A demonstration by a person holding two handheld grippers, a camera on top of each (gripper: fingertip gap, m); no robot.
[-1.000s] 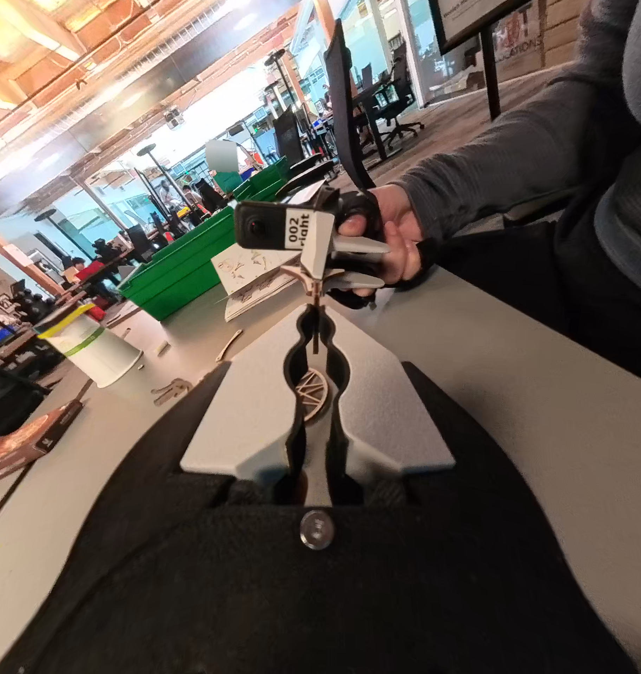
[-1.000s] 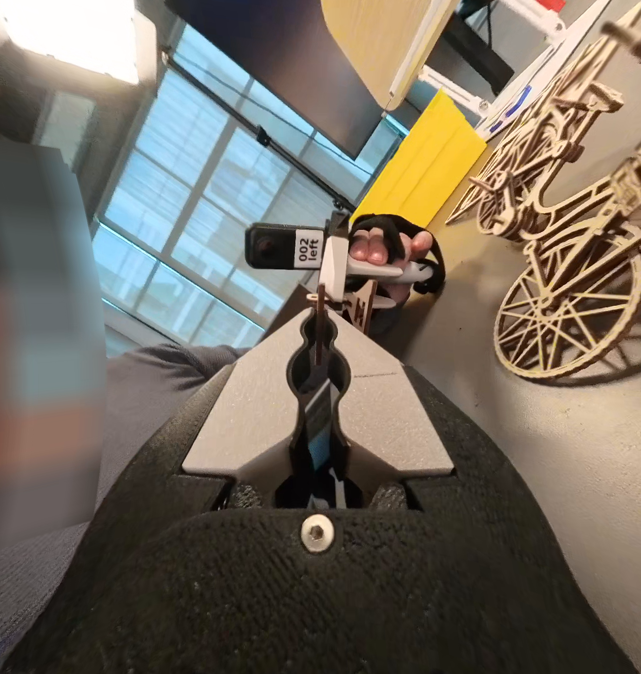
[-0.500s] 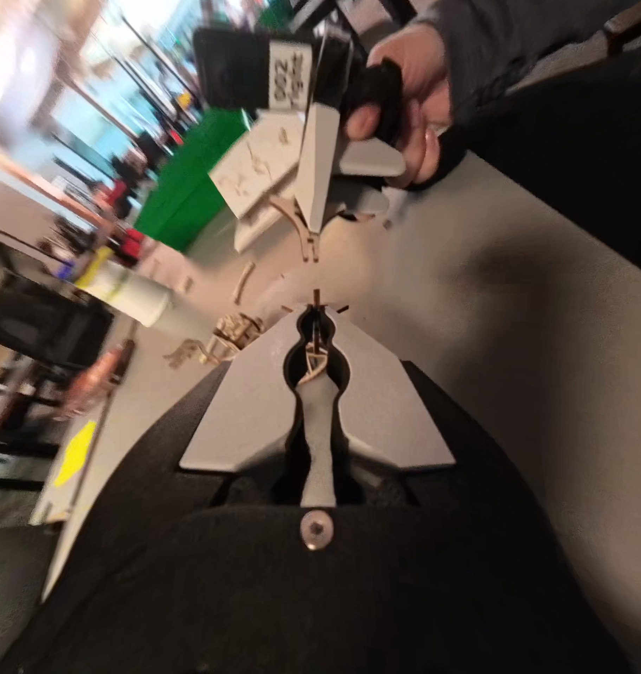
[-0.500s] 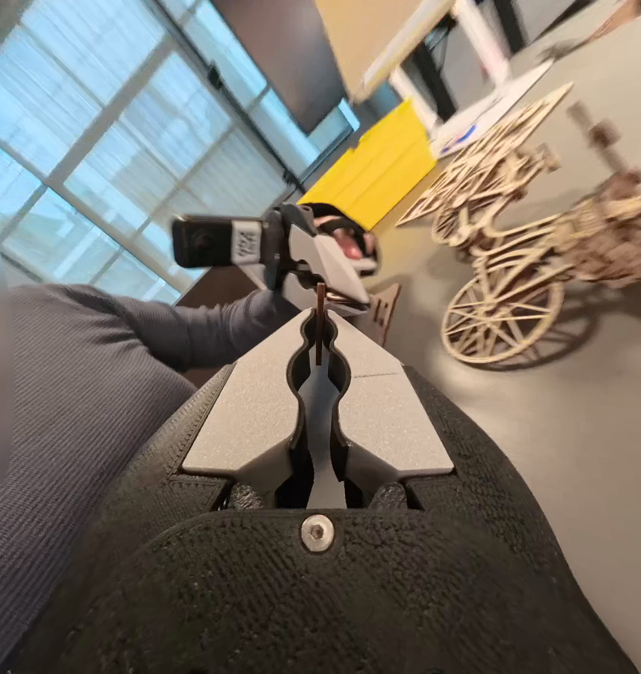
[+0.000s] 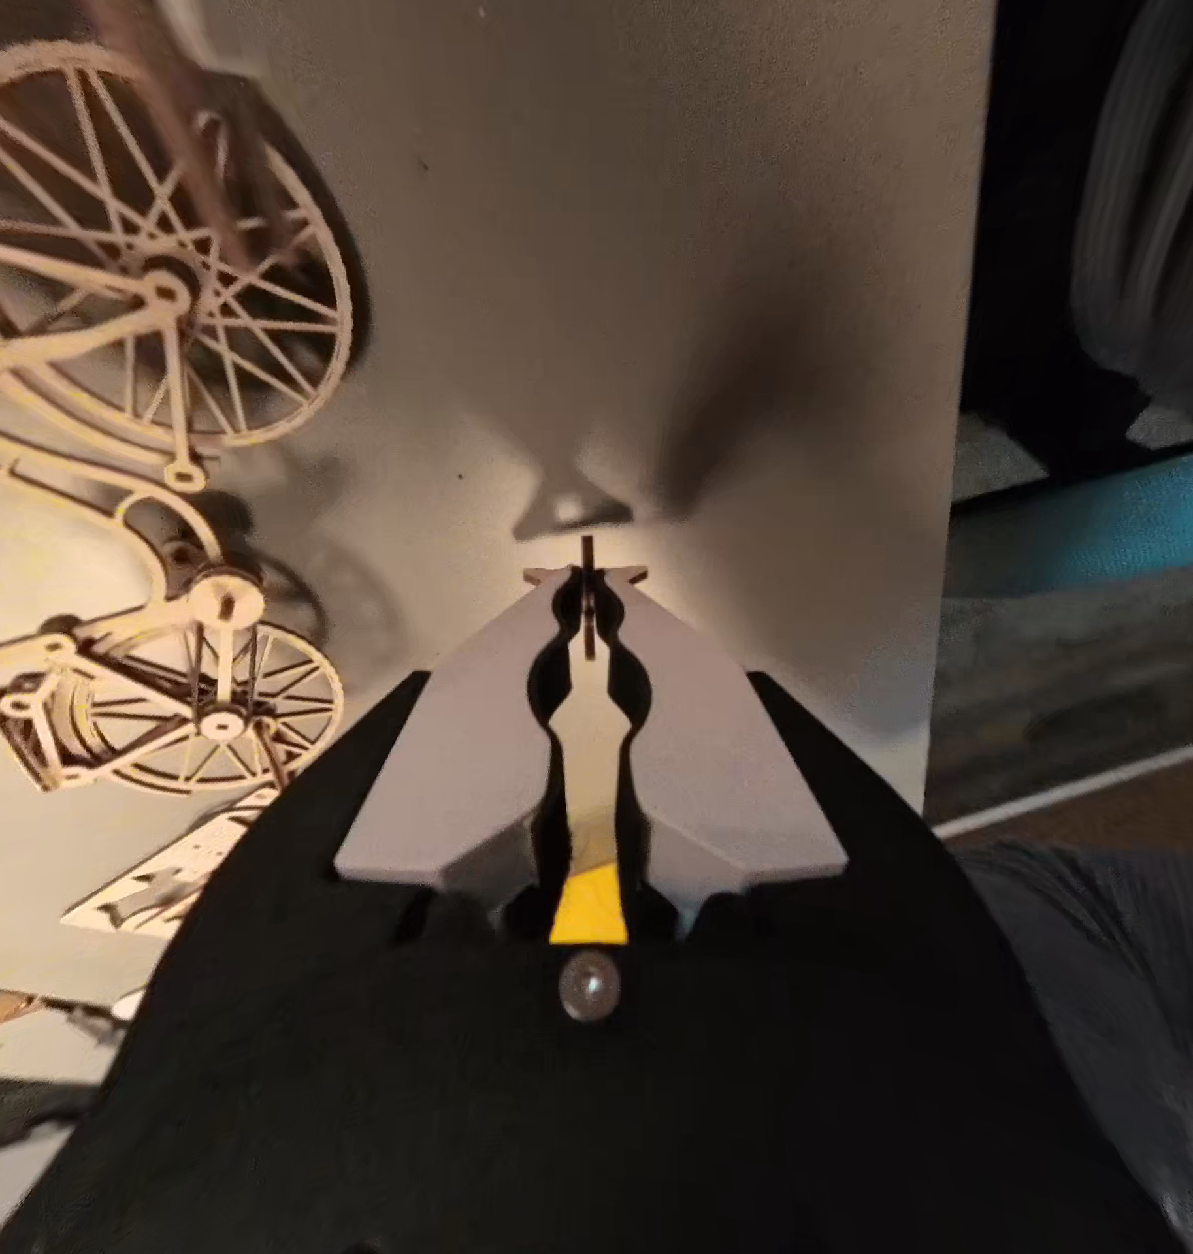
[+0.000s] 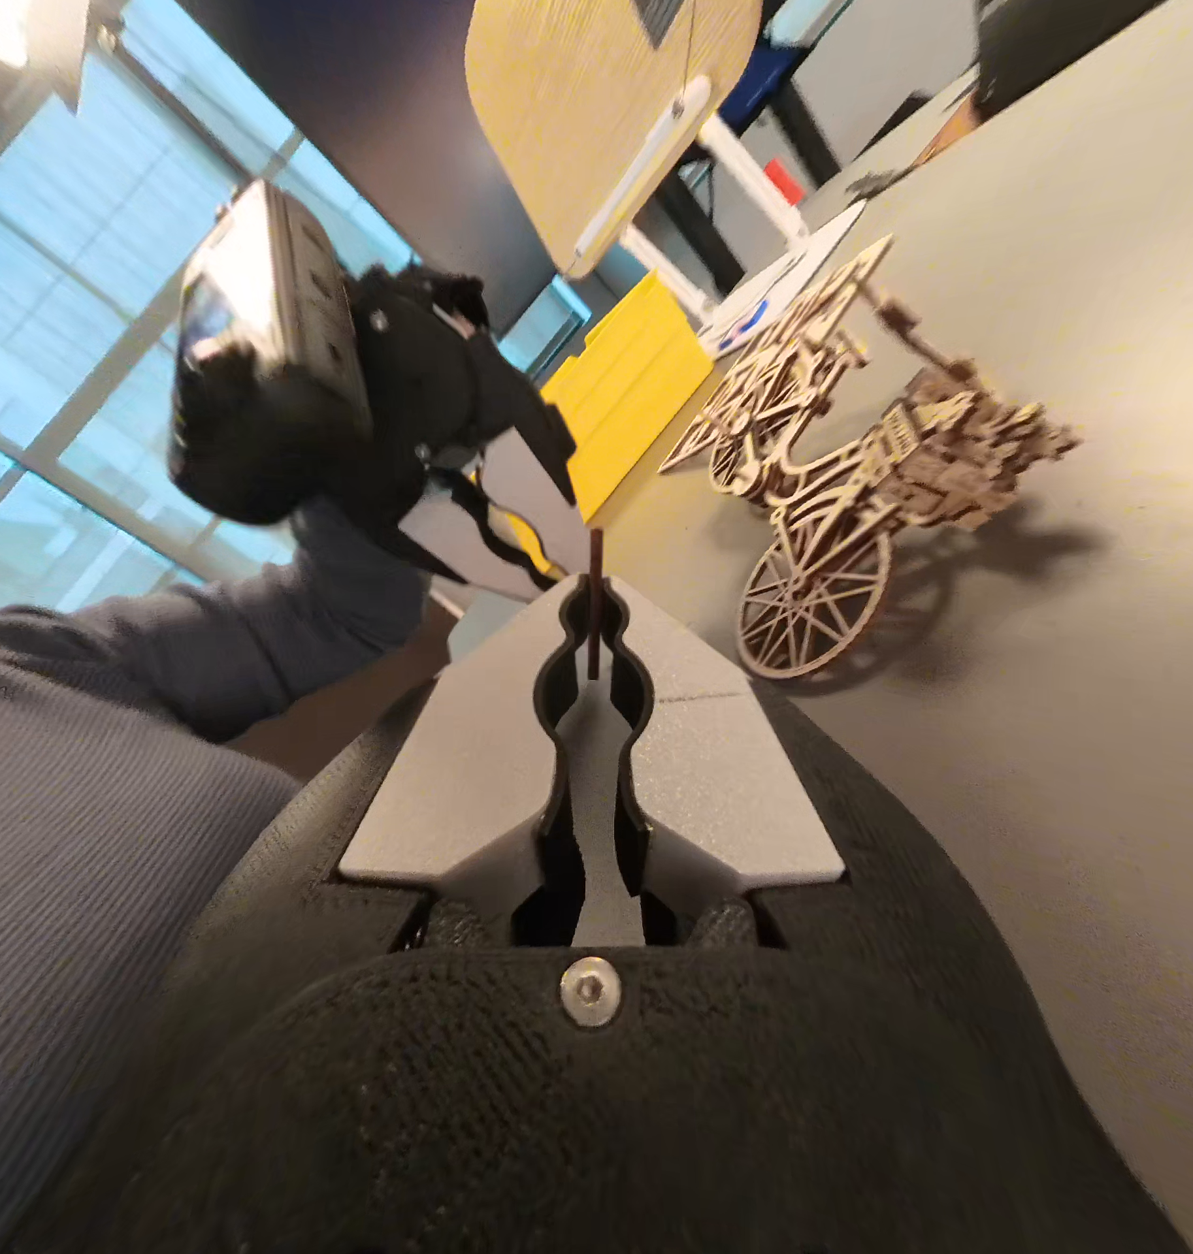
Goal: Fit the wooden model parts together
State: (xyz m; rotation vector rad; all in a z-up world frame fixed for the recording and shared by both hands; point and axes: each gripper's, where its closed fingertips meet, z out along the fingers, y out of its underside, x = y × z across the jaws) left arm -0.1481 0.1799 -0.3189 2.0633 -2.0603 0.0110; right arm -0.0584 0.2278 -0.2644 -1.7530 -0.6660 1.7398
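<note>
Thin wooden slat [image 6: 594, 604] edge-on (dark, flat) between right hand-held gripper [image 6: 594, 590] fingertips

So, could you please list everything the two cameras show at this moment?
wooden bicycle models: at least two, pale wood, on the table.
flat wooden part: one, pale, in the left claw.
thin wooden part: one, dark edge, in the right claw.
yellow bin: one, behind the models.
part sheet: one, pale, beside the models.
table: one, grey.
sleeve: grey, left in the right view.
</note>
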